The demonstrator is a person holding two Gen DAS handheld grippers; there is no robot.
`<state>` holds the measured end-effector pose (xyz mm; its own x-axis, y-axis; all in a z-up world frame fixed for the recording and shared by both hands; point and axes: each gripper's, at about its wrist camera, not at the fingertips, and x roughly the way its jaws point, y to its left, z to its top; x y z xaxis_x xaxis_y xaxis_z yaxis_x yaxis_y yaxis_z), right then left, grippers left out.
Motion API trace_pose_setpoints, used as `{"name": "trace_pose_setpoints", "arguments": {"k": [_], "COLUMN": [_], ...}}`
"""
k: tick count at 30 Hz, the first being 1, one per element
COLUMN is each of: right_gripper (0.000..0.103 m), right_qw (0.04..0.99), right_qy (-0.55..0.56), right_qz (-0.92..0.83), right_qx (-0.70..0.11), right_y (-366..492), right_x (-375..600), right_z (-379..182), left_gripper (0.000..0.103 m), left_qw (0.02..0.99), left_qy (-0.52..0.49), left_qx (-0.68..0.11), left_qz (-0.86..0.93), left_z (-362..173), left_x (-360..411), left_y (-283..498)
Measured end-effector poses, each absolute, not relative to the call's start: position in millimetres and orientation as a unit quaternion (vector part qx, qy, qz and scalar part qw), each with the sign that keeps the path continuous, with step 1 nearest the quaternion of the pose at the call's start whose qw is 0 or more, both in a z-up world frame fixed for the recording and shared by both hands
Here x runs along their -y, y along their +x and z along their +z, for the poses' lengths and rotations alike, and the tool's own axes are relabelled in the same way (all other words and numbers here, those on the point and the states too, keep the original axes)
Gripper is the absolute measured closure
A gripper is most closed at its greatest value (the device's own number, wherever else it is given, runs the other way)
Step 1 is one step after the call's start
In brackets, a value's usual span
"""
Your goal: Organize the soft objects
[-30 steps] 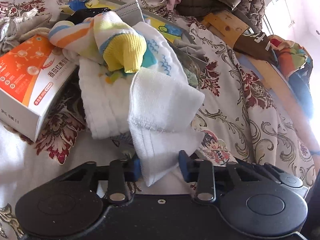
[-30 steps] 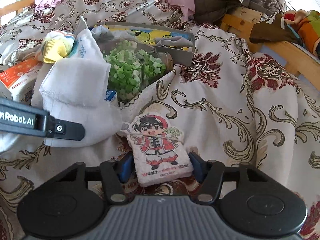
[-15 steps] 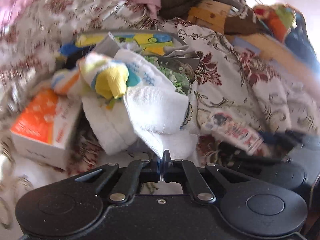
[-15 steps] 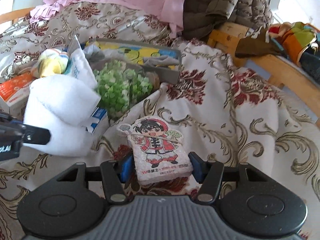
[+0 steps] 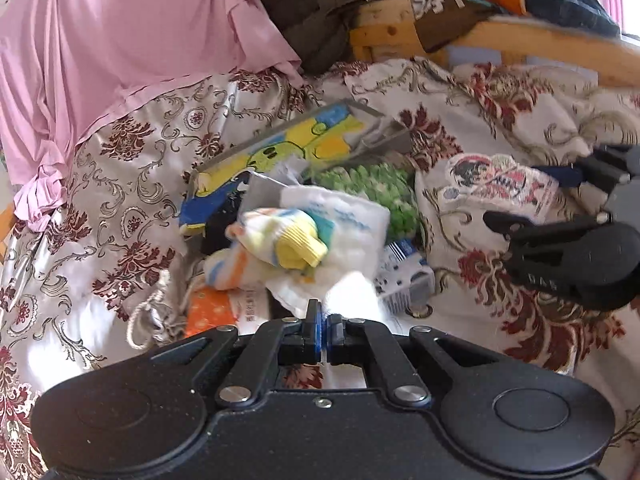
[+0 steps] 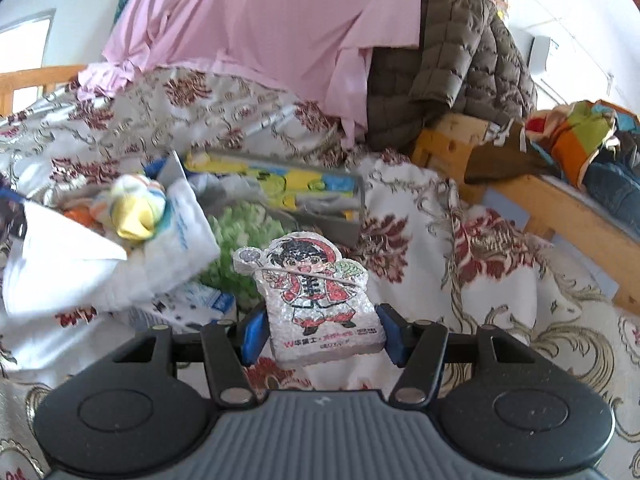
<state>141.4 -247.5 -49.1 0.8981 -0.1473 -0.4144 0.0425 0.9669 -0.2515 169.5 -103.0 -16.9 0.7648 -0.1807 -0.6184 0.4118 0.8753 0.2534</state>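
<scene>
My left gripper [image 5: 323, 322] is shut on a corner of a white cloth [image 5: 348, 228] and holds it lifted above the bed; a yellow, orange and blue striped sock bundle [image 5: 280, 244] rides on the cloth. My right gripper [image 6: 320, 330] is shut on a flat cartoon-printed pad [image 6: 316, 300] showing a boy in red, and holds it raised. The pad [image 5: 496, 188] and right gripper also show at the right of the left wrist view. The white cloth [image 6: 112, 256] hangs at the left of the right wrist view.
A floral bedspread [image 6: 460, 264] covers the bed. On it lie a green knobbly item [image 5: 372, 188], a grey tray with a yellow and blue cartoon print [image 5: 288, 148], an orange box [image 5: 208, 312] and a small carton [image 5: 404, 276]. Pink fabric [image 6: 248, 20], a brown quilted jacket [image 6: 448, 56] and a wooden frame [image 6: 560, 208] stand behind.
Both grippers have risen and tilted up, so more of the room shows. The left gripper, open around the cloth a second ago, has shut on it and lifted it with the socks.
</scene>
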Motion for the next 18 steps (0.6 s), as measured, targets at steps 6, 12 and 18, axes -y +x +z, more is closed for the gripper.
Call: {"name": "trace_pose_setpoints", "arguments": {"k": [6,12,18], "right_gripper": [0.041,0.041,0.041], "right_qw": [0.971,0.980,0.988], "right_qy": [-0.110,-0.070,-0.047], "right_qz": [-0.044,-0.036,-0.030], "right_qx": [-0.206,-0.181,-0.143], "right_y": [139.8,150.2,193.1], "right_x": [246.7,247.9,247.4], "right_z": [-43.1,-33.7,-25.3], "left_gripper": [0.102,0.102,0.102], "left_qw": [0.916,0.896,0.901], "left_qy": [0.080,-0.025,-0.071], "left_qx": [-0.354,-0.408,-0.401], "left_qz": [-0.172,-0.171,-0.147], "left_z": [14.5,37.1,60.8], "left_x": [83.2,64.3,55.7], "left_y": [188.0,216.8,256.4]}}
